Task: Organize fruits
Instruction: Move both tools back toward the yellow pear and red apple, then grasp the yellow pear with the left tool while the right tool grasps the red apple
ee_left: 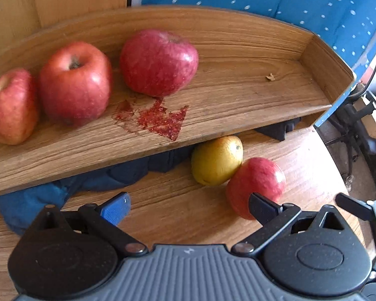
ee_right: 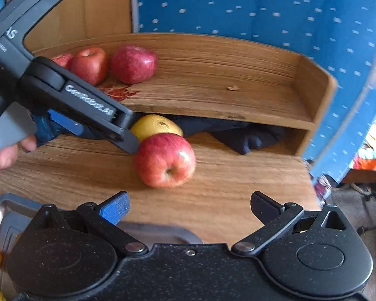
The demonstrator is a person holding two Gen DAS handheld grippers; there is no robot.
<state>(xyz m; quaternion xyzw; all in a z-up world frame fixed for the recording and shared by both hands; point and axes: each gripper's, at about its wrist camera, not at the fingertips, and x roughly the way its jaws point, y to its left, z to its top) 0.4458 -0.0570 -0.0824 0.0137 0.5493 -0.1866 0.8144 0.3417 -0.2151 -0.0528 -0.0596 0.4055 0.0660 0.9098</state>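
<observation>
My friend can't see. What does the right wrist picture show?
A red apple lies on a wooden table, touching a yellow fruit behind it. The left gripper reaches toward them, open; three more red apples sit on a shelf above.

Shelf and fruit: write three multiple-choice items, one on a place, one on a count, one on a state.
1. Where is the yellow fruit?
A. on the shelf
B. on the table, touching a red apple
C. in the tray

2. How many apples are on the shelf?
A. one
B. three
C. five

3. How is the right tool?
A. open, holding nothing
B. shut on an apple
C. shut on a cloth

Key: B, it rests against the apple below the shelf edge; B, three red apples sit in a row; A, its fingers stand apart with bare table between them.
</observation>
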